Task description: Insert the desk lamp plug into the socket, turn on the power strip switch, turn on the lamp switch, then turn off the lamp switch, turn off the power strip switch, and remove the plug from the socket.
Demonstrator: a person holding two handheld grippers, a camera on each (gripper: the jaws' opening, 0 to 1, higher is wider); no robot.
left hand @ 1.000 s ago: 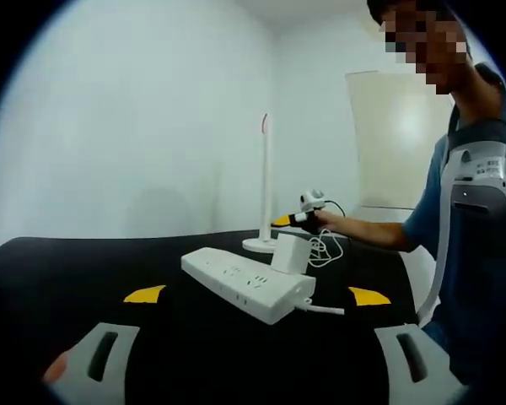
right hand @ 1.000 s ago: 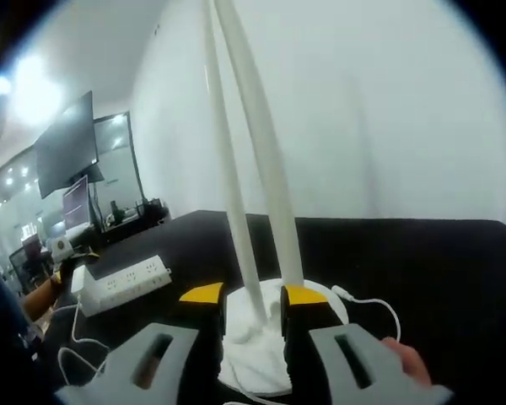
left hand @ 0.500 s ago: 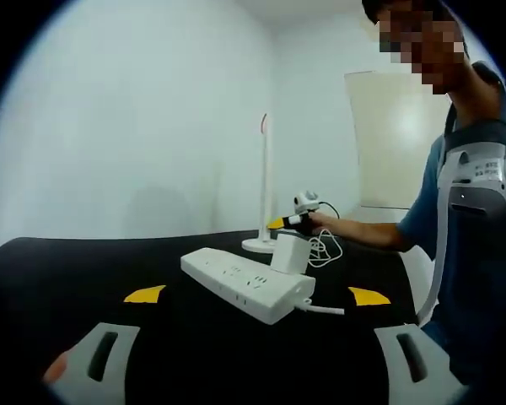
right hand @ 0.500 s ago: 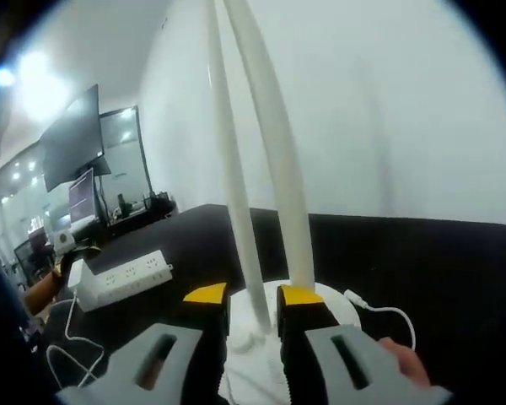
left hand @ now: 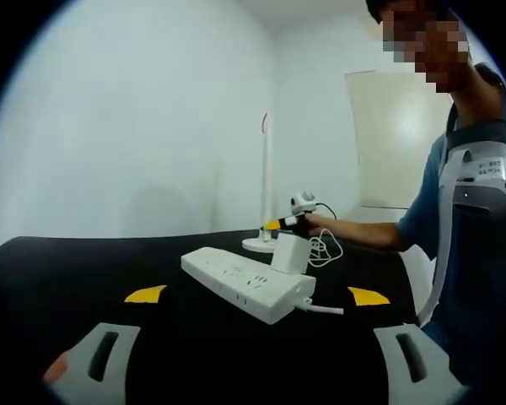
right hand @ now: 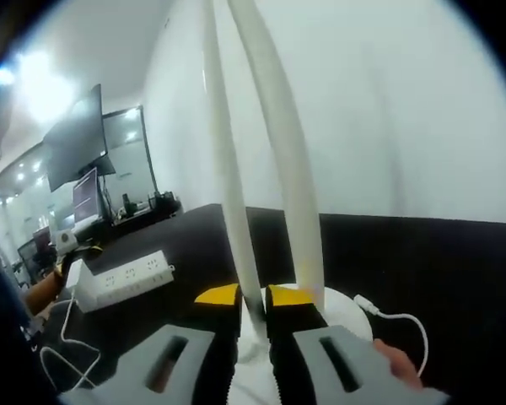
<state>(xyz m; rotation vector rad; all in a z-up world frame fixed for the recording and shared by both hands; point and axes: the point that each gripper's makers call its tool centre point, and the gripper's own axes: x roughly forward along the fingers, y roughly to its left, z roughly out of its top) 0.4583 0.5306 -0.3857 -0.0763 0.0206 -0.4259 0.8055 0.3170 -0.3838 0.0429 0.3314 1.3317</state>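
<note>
Right gripper [right hand: 251, 297], jaws nearly closed at the lamp [right hand: 274, 160] base; left gripper [left hand: 257, 297] open; the lamp looks light, rigid, tip-prone, so press low.

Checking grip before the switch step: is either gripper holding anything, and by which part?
Left gripper: nothing. Right gripper: nearly shut at the lamp base; a hold cannot be told.

The left gripper view sits low over the black table [left hand: 84, 270], facing the power strip [left hand: 249, 283] just beyond its fingertips, the lamp [left hand: 264, 181] farther off. The right gripper view looks close at the lamp [right hand: 270, 160] base past its fingertips. Both share the power strip [right hand: 122, 278] and lamp.
</note>
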